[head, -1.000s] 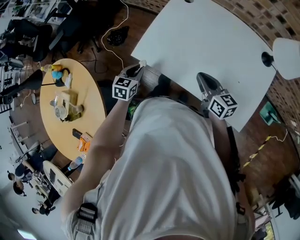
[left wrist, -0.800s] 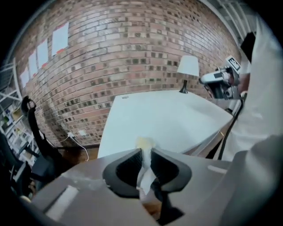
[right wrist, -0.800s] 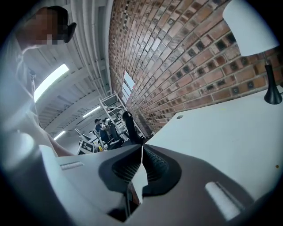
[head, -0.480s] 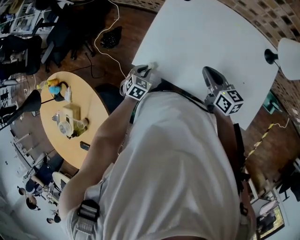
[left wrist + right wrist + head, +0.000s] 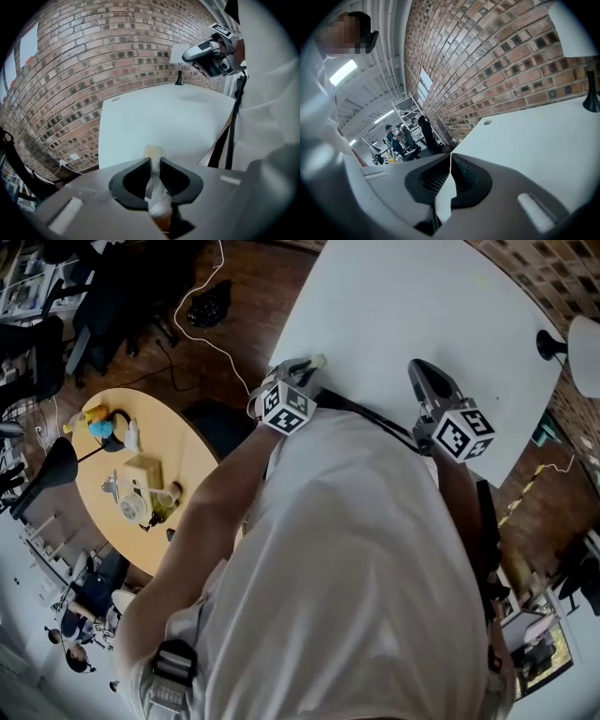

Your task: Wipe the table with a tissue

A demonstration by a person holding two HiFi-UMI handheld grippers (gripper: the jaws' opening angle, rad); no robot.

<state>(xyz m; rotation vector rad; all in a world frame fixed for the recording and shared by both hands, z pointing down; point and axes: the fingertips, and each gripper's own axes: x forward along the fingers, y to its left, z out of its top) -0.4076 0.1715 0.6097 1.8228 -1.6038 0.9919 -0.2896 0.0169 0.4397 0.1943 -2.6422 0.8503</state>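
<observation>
At the near left edge of the white table (image 5: 431,296), a small crumpled wad of pale, faintly yellowish tissue (image 5: 155,153) pokes out past the jaw tips. The left gripper (image 5: 154,164) is clamped on it, the forearm stretched forward. The right gripper (image 5: 450,159) (jaws pressed together, nothing between) hangs over the table's near edge.

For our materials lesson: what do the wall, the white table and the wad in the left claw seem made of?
Wall: brick, rough matt, visible mortar joints.
White table: probably laminate or painted board; smooth, even surface.
Wad: likely tissue paper; pale, crumpled, pinched by the left claw.
</observation>
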